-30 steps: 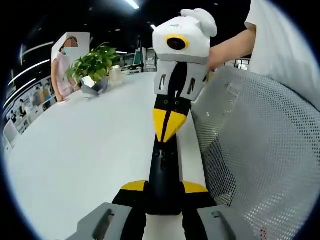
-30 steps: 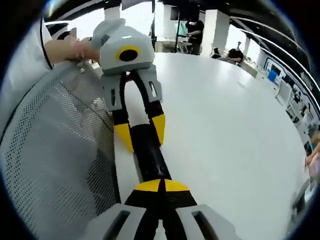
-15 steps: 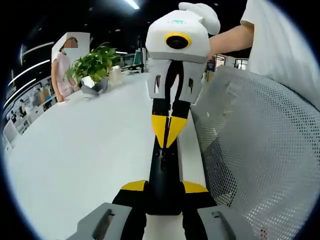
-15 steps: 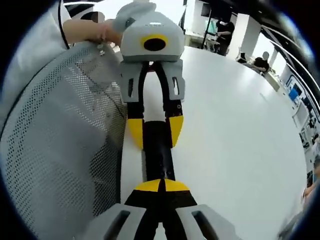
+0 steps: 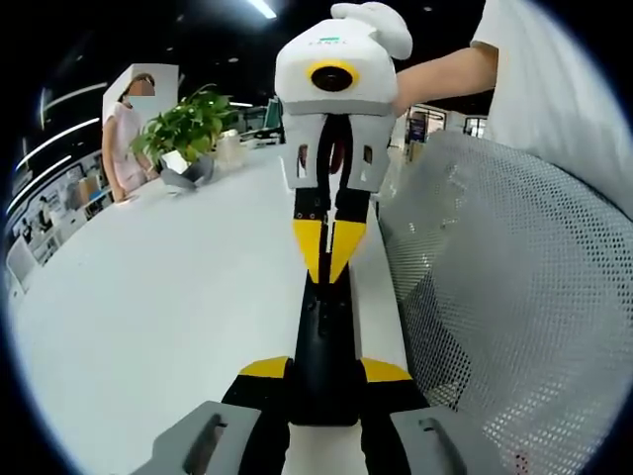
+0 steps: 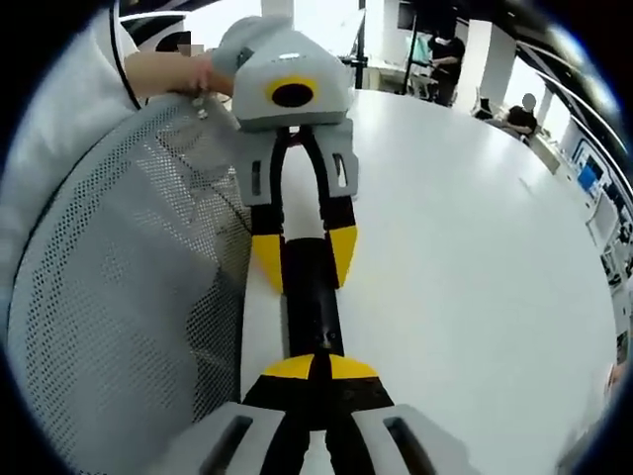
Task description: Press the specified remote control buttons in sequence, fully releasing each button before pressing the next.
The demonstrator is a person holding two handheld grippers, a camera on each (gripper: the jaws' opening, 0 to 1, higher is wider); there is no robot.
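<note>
Remote control: the black remote control (image 5: pixel 324 341) is seen lying lengthwise on the white table (image 5: pixel 158 297), close to the table edge beside a mesh chair back (image 5: pixel 514 297); in the right gripper view it (image 6: pixel 309 302) runs between the two tools.

Left gripper: the left gripper (image 5: pixel 324 381) is clamped on the near end of the remote, its yellow-tipped jaws on either side; the same tool (image 6: pixel 302 252) is seen from the front, straddling the far end.

Right gripper: the right gripper (image 5: pixel 328 247) is held with its jaws pressed together — the tips are pointed down at the upper part of the remote, touching or just above it; contact cannot be told. Its own view gives the shut tips (image 6: pixel 316 368) over the body.

Step in hand: a button press is judged under way or about to begin.

Next move: a short press straight down is called for — then a full lift clear.

Surroundings: a potted plant (image 5: pixel 183 134) is seen well away.
</note>
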